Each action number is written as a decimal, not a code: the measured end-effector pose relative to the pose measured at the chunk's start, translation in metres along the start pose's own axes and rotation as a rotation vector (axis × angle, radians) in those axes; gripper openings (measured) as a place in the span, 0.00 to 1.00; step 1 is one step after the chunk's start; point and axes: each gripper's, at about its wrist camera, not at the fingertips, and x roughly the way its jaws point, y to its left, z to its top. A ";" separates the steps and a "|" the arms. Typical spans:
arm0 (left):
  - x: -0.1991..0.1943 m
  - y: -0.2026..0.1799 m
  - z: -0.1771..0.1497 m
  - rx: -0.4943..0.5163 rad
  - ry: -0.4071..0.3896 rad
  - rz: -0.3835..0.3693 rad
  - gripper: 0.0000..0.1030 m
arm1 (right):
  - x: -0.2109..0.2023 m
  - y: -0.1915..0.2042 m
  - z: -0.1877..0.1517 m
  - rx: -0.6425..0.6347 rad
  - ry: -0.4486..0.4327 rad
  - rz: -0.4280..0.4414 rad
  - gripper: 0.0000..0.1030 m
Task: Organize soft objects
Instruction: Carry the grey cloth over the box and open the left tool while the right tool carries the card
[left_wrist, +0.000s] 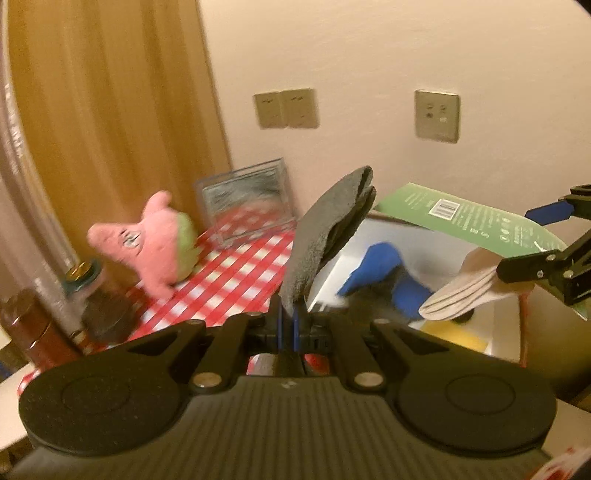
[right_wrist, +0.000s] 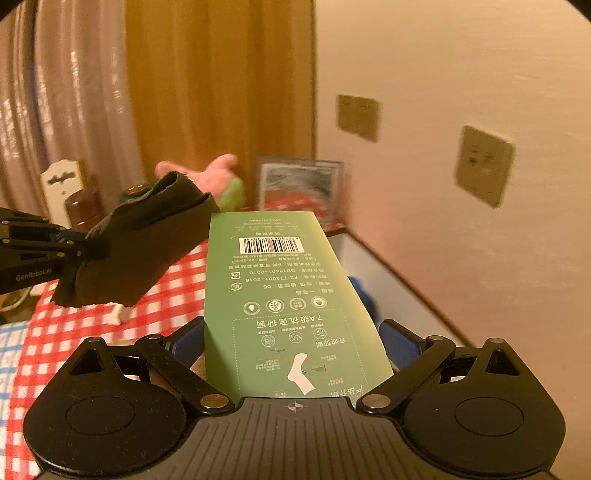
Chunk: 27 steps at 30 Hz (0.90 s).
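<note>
My left gripper (left_wrist: 293, 314) is shut on a folded dark grey cloth (left_wrist: 325, 229), held up beside the white storage box (left_wrist: 506, 328); the cloth also shows in the right wrist view (right_wrist: 147, 251). My right gripper (right_wrist: 291, 343) is closed on a pack of beige socks (left_wrist: 465, 291) with a green cardboard label (right_wrist: 284, 306), held over the box. The label also shows in the left wrist view (left_wrist: 469, 218). A blue soft item (left_wrist: 384, 280) and something yellow lie in the box. A pink and green plush toy (left_wrist: 155, 243) sits on the red checked tablecloth (left_wrist: 229, 280).
A clear plastic container (left_wrist: 251, 206) stands against the wall behind the plush. Brown jars (left_wrist: 33, 328) stand at the table's left edge. Wall sockets (left_wrist: 436, 116) and an orange curtain (left_wrist: 110, 110) are behind. A blue checked cloth (right_wrist: 11, 354) lies at the left.
</note>
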 end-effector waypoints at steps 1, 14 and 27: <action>0.006 -0.005 0.005 0.005 -0.003 -0.009 0.05 | -0.001 -0.005 0.001 0.005 -0.003 -0.010 0.94; 0.078 -0.050 0.050 0.028 0.023 -0.070 0.06 | 0.012 -0.068 0.007 0.073 0.020 -0.109 0.94; 0.153 -0.055 0.064 0.008 0.114 -0.054 0.15 | 0.047 -0.098 0.013 0.141 0.050 -0.141 0.94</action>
